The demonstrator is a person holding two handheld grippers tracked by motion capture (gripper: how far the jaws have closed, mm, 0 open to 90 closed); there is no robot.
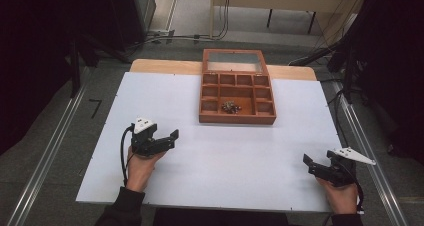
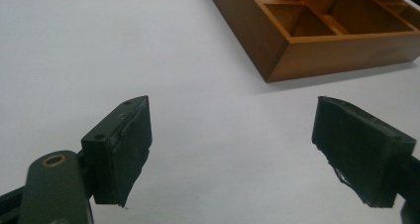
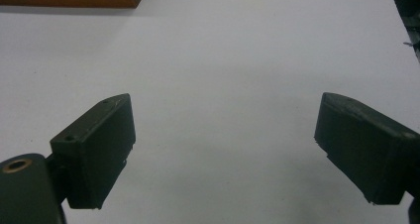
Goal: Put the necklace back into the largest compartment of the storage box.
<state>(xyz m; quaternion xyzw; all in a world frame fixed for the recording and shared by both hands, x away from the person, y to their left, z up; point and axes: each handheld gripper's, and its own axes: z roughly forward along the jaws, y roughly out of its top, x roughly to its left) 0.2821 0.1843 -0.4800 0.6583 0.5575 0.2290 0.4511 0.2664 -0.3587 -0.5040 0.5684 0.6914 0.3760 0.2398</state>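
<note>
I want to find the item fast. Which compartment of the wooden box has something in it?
The wide middle compartment in the front row of the wooden box holds a small dark cluster; the other compartments look empty.

A wooden compartment box (image 1: 237, 93) with its lid open sits on the white table (image 1: 210, 156).

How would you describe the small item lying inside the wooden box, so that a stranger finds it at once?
On the white table, look at the far middle for the open wooden box with many compartments. In its front row, the wide middle compartment holds a small dark, knobbly cluster. Every other compartment looks empty.
</note>
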